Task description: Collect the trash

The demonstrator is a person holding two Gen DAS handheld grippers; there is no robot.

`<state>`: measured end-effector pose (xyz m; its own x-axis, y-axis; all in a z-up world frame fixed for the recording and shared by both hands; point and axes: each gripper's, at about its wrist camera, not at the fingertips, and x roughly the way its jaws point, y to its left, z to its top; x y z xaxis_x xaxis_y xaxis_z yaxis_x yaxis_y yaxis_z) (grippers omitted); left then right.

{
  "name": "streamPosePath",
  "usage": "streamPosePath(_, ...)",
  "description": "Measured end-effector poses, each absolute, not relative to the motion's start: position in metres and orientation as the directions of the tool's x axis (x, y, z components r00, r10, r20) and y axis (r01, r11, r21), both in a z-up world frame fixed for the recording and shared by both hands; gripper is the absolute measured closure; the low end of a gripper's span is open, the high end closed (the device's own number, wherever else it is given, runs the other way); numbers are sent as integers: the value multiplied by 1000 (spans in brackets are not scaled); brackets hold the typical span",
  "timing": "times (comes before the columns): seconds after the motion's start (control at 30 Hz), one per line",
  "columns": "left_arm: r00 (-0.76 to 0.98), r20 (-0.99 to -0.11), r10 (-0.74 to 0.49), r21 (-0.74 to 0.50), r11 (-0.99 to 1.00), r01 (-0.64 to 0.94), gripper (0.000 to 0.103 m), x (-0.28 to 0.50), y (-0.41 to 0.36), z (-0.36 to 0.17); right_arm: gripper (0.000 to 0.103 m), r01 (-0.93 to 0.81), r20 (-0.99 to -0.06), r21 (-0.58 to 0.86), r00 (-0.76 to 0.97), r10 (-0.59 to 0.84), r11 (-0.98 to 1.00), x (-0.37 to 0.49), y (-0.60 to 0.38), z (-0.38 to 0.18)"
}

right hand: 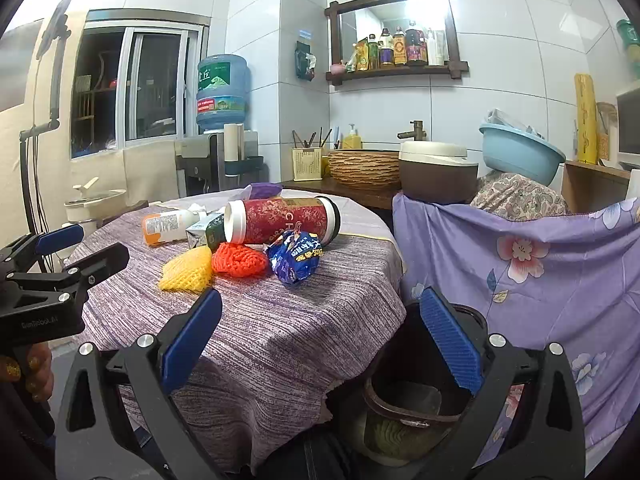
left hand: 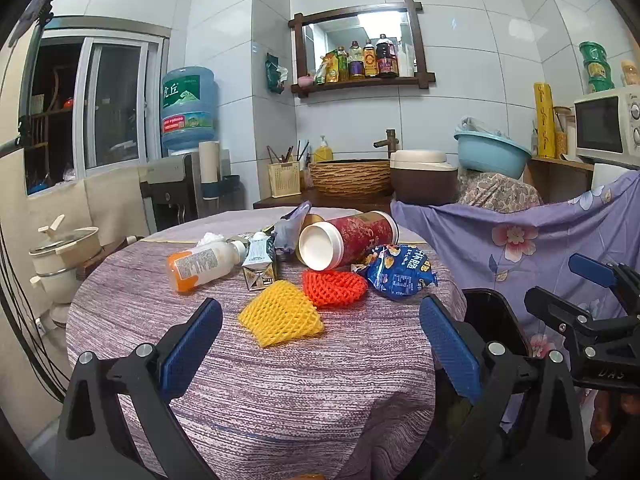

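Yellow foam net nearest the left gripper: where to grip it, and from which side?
Probably take the yellow foam net by its near corner, coming straight in from the front table edge with the left gripper, jaws open. It lies flat on the tablecloth, so a low pinch on that free edge looks easiest. Its far side touches the red foam net, with the carton behind.

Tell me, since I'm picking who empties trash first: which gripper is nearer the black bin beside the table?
Right. The right gripper hangs nearly over the black bin, its right finger above the opening. The left gripper is over the table, with the bin off to its right.
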<state>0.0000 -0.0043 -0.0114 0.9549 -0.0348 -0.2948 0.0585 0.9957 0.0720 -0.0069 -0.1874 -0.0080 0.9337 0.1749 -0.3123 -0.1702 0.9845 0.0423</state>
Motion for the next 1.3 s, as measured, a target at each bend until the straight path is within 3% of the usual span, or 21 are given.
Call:
streamPosePath(0.73,947,-319,-46,68,995,71,5,5,-3,-16,5,-172,-333,42,926,176,984,-1,-186,-11)
streamPosePath(1.3,852,-512,-109,30,989,145,5,53,18,-40,5,-237,-493,42,840,226,971,78,-174,-40)
